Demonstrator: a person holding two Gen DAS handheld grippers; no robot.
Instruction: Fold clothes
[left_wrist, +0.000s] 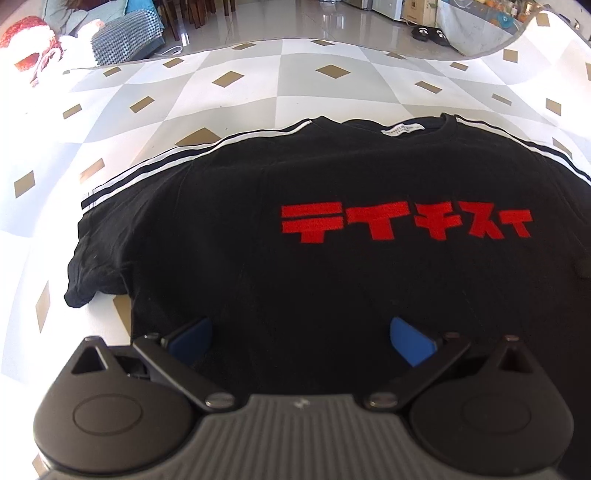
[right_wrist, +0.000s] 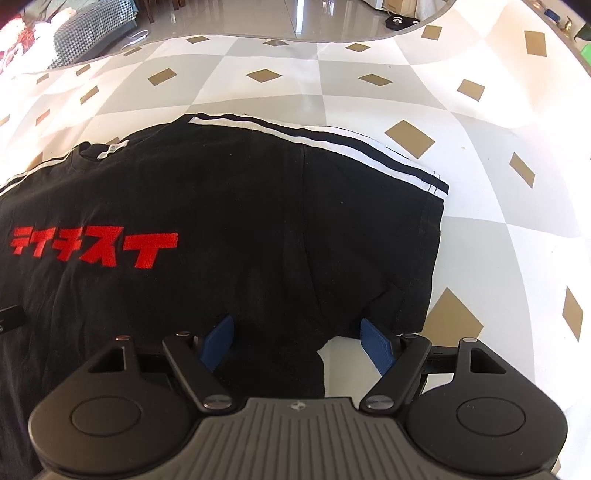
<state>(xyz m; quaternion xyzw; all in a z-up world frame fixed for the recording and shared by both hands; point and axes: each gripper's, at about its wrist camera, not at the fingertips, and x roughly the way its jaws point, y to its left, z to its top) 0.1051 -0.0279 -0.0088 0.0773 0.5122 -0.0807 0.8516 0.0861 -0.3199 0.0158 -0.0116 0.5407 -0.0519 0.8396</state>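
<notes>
Left gripper (left_wrist: 301, 339): matte black linkage arms, ribbed grey housing, blue pads spread wide over the shirt body, nothing clamped between them. Right gripper (right_wrist: 295, 343): same build, textured blue pads also parted and released; the shirt's side edge and the armpit notch lie between them, with no pad seen pressing the cloth.

Black T-shirt (left_wrist: 332, 177): soft matte knit, lying flat and front-up on the table. Blocky red lettering (left_wrist: 406, 223) runs across the chest. White stripes (right_wrist: 332, 142) follow the shoulder and sleeve seams. Short sleeves are spread out to each side. Long axis runs from the hem, out of frame below the grippers, to the collar and neck label (left_wrist: 402, 129) at the far end.

Tablecloth (right_wrist: 295, 96): glossy, white and grey checks with tan diamonds, extending past the collar. Beyond the table edge, polished floor tiles (left_wrist: 280, 22).
</notes>
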